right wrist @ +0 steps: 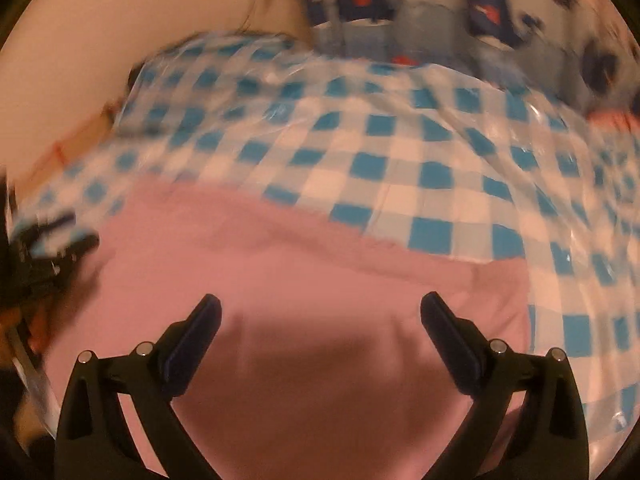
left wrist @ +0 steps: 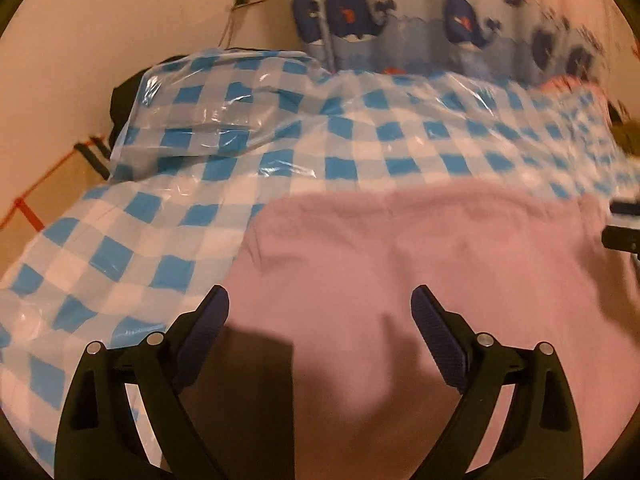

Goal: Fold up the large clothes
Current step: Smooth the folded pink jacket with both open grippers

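Your left hand-held gripper (left wrist: 320, 300) hangs over the pink garment (left wrist: 420, 248) with its fingers spread wide and nothing between them; neither pad touches the cloth. Your right hand-held gripper (right wrist: 320, 308) is likewise spread and empty above the same garment (right wrist: 300, 272).

The garment lies flat on the blue-and-white checked plastic sheet (left wrist: 360, 128) that covers the surface, on its near part. Its far edge runs across both views, with the sheet (right wrist: 400, 152) showing beyond it. In the left view the sheet also shows to the garment's left; in the right view, to its right.

Each gripper throws a dark shadow on the cloth between its fingers. At the right edge of the left view a blurred dark piece of your other gripper shows. Behind the surface hangs a curtain (left wrist: 420, 20) printed with whales, beside a plain wall (left wrist: 120, 40). The right view is blurred.
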A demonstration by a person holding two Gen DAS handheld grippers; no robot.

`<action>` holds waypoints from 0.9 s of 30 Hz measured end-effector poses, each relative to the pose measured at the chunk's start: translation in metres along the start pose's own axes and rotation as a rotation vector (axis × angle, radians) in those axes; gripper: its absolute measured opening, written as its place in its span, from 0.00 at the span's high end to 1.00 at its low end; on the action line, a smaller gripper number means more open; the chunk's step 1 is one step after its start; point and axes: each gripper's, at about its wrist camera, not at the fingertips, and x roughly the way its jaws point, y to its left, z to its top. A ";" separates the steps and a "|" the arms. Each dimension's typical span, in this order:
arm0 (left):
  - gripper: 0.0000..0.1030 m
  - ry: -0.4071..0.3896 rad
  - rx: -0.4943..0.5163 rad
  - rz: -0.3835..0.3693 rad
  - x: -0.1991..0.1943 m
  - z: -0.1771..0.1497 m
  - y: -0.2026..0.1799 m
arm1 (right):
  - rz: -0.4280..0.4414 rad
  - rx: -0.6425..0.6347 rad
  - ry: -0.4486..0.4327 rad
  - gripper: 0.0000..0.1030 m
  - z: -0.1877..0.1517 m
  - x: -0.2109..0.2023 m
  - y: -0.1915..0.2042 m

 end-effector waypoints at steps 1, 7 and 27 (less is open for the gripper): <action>0.14 0.008 0.017 0.007 0.002 -0.006 -0.004 | -0.031 -0.018 0.042 0.07 -0.014 0.016 0.004; 0.12 -0.020 0.008 0.002 0.023 -0.041 -0.016 | -0.007 0.035 0.070 0.06 -0.055 0.055 -0.004; 0.12 -0.142 0.135 0.019 -0.051 -0.088 -0.051 | -0.018 -0.037 -0.062 0.06 -0.013 -0.018 0.037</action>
